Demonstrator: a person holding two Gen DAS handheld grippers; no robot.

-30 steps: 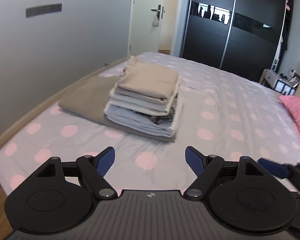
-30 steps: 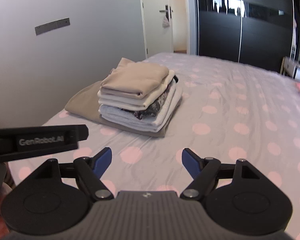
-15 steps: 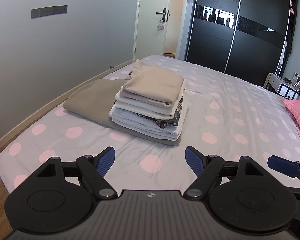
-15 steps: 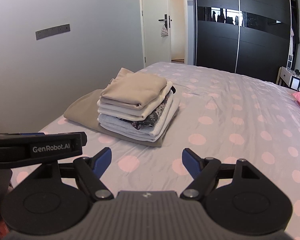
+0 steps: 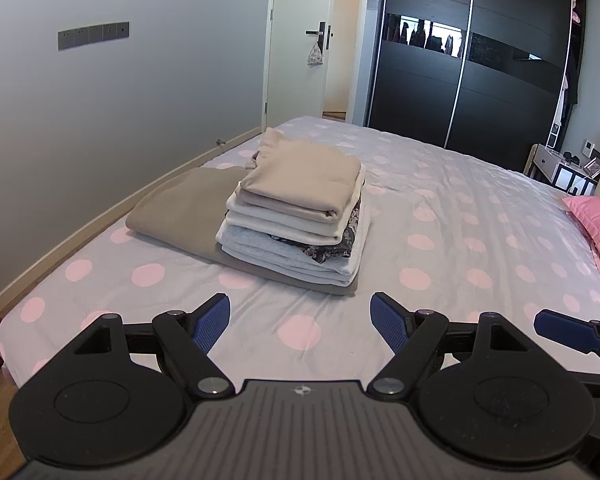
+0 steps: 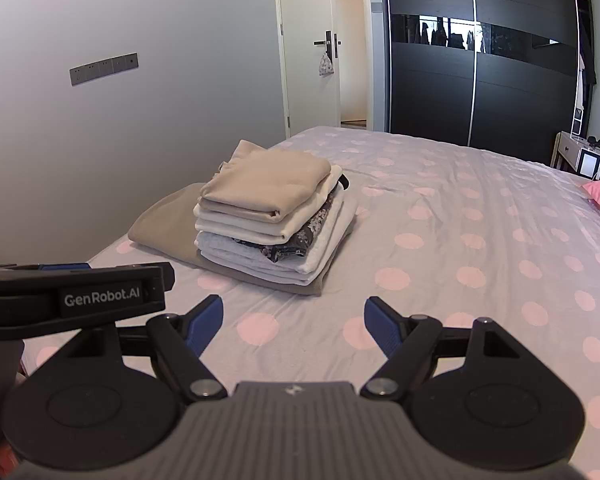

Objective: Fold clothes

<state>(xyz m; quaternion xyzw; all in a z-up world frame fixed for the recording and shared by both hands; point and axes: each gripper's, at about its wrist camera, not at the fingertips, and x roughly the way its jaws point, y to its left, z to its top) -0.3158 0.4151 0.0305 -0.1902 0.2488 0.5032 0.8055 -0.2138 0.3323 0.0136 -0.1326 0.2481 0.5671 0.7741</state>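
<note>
Both tongs have risen and tipped up over the past second: the pile [image 5: 296, 216] sits lower in each view and more door [image 5: 296, 40] shows. The right tongs [image 6: 294, 326] have drawn level beside the left tongs [image 5: 300, 324].

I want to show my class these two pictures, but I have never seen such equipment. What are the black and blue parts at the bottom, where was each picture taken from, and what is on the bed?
Each picture comes from a camera on a hand-held gripper, looking forward along its two blue-tipped fingers. One view shows the left gripper, the other the right gripper. Both are open and hold nothing. The bar at the left of the right view is the other gripper seen from the side. Ahead, a stack of folded clothes lies on a spotted bed, resting on a flat brown cloth. A pink pillow lies at the right.
</note>
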